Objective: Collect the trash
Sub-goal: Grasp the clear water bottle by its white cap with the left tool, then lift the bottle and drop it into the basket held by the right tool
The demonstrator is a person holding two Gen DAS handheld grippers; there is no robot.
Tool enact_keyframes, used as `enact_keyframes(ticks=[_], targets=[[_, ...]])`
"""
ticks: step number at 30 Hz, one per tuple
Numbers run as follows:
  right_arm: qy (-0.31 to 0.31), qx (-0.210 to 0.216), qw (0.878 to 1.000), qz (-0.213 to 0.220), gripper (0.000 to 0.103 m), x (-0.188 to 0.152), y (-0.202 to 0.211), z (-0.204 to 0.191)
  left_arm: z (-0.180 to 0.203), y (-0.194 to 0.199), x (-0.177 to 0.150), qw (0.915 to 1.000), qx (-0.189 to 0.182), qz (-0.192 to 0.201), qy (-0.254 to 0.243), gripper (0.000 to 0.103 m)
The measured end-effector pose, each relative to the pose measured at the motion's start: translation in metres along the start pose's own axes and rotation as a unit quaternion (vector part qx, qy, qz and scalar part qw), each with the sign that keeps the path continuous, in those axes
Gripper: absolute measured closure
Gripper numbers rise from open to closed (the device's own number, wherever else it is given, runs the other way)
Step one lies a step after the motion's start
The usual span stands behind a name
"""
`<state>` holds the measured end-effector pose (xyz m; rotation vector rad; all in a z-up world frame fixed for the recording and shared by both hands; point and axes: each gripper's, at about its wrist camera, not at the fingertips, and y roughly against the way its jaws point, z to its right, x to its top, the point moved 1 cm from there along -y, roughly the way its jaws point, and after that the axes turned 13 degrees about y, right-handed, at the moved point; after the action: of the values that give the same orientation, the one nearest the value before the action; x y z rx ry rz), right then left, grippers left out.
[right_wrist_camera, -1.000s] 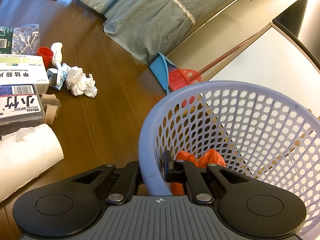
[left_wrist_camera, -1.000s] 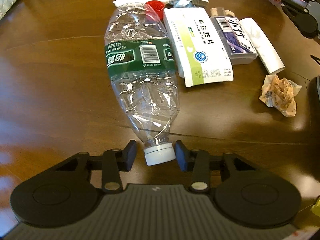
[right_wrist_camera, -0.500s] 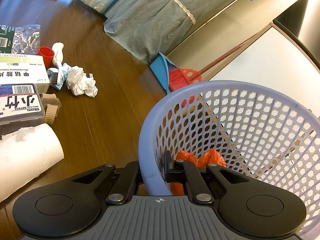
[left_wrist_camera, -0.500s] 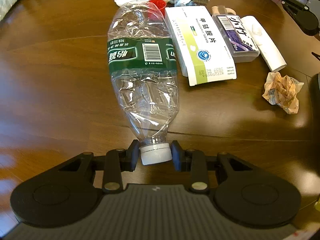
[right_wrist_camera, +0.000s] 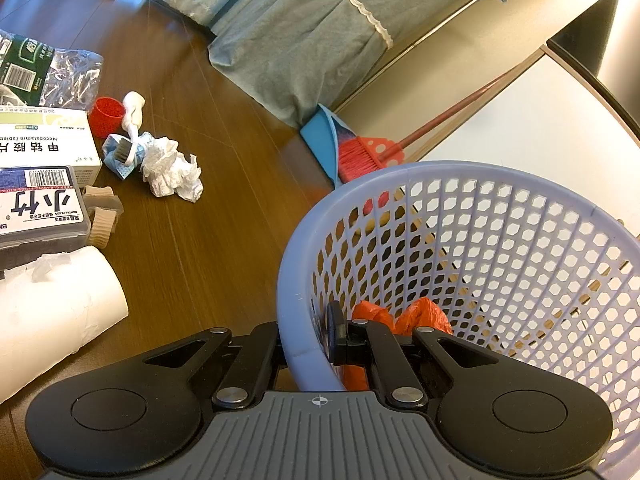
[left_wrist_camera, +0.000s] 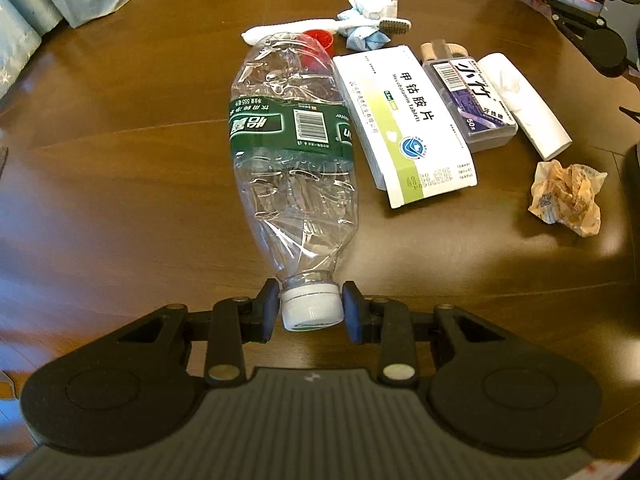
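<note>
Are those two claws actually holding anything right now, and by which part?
Yes. The left gripper is shut on the plastic bottle, pinching its white cap. The right gripper clamps the rim of the basket.

A dark brown wooden table (left_wrist_camera: 120, 168) with a glossy top fills most of both views, catching pale glare at 8 o'clock in the left view. A grey-blue curtain (right_wrist_camera: 304, 36) with a lace trim hangs at 12 o'clock in the right view. At its foot, toward 1 o'clock, a blue dustpan (right_wrist_camera: 320, 140) and red broom (right_wrist_camera: 362, 156) lean on the beige floor (right_wrist_camera: 472, 44).
</note>
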<state>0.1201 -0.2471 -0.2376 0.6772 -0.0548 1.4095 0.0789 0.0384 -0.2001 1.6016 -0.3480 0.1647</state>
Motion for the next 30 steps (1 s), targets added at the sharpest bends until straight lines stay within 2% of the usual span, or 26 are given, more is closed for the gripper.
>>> enact_keyframes(ticks=[12,18,30], targets=[[0.003,0.001,1.000,0.000,0.101,-0.003,0.001,-0.002,-0.003,0.022,0.010,0.9956,0.032,0.024,-0.085,0.075],[0.005,0.001,1.000,0.000,0.101,-0.004,0.001,-0.003,-0.001,0.035,0.019,0.9868,0.049,0.043,-0.149,0.075],[0.006,0.001,1.000,0.000,0.101,-0.003,0.001,-0.003,0.003,0.059,0.038,0.9713,0.070,0.051,-0.222,0.075]])
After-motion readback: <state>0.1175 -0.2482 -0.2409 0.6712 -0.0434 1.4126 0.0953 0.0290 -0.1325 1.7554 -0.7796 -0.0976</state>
